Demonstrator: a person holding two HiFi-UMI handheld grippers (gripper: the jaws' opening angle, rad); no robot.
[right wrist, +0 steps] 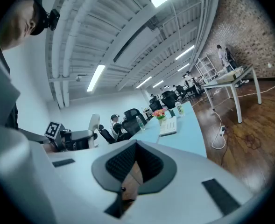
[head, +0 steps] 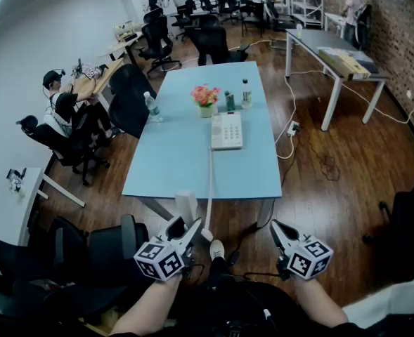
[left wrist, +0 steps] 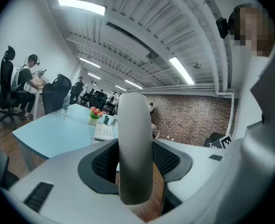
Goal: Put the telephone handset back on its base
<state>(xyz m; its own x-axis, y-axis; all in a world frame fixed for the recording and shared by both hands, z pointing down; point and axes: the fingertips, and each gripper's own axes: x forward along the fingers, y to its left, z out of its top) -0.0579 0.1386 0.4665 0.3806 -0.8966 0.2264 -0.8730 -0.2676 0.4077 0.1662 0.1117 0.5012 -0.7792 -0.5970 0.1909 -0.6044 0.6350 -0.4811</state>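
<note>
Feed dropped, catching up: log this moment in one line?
left gripper: holds handset | right gripper: shut, empty | base: on table, handset not seated

The left gripper [head: 185,227] holds the handset [head: 186,203], well apart from the base [head: 226,130] on the blue table [head: 171,160].

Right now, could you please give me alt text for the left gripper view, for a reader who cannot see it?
A white telephone handset stands upright mid-frame, gripped by the left tool. Behind it a pale blue table carries the telephone base and a pot of flowers, with a brick wall beyond.
</note>
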